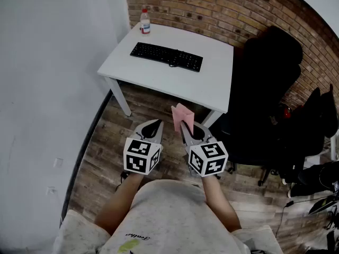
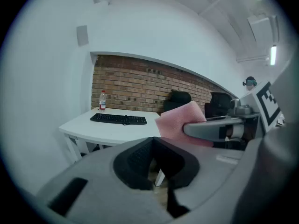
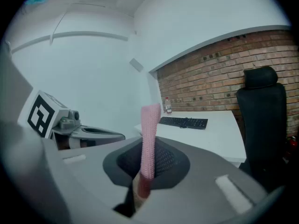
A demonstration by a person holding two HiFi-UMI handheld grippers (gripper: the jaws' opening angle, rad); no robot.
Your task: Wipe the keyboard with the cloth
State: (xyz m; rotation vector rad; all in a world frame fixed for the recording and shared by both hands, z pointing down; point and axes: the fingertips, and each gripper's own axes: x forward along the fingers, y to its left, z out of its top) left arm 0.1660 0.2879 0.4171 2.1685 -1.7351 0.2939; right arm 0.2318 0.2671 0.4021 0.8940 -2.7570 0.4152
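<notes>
The black keyboard point(image 1: 167, 56) lies on a white table point(image 1: 212, 83) well ahead of me, also visible as the keyboard point(image 2: 118, 119) in the left gripper view and the keyboard point(image 3: 183, 122) in the right gripper view. My right gripper point(image 1: 183, 126) is shut on a pink cloth point(image 1: 181, 115), which stands upright out of the jaws. From the right gripper view the cloth point(image 3: 149, 134) rises from the closed right gripper point(image 3: 147, 171). My left gripper point(image 1: 157, 123) is shut and empty, close beside the right one. Both hang over the wooden floor, short of the table.
A water bottle point(image 1: 144, 21) stands at the table's far left corner by the brick wall. A black office chair point(image 1: 265, 89) stands right of the table, with more dark chairs and cables further right. A white wall runs along the left.
</notes>
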